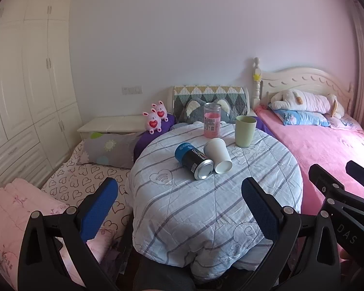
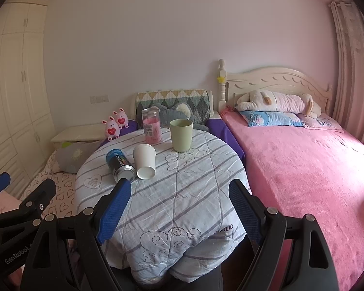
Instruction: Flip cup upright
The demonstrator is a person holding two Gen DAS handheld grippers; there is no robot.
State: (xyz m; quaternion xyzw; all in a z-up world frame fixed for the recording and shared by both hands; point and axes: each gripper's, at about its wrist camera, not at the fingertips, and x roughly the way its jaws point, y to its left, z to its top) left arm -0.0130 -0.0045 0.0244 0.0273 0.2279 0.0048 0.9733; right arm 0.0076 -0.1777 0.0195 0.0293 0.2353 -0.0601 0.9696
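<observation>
Bedroom table's striped quilt [image 1: 206, 206] holds toppled white cup [image 1: 218, 156]; left gripper [image 1: 179, 198] and right gripper [image 2: 179, 201] gape empty.

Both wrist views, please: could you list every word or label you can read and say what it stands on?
"CoolTower": the blue and black can lying on its side.
"DAS": the right tool.
"GenRobot": the left tool.
"OUD": the striped quilt, partly hidden.
Clear jar label: too blurred.
Pink bunnies' hearts: too small.
</observation>
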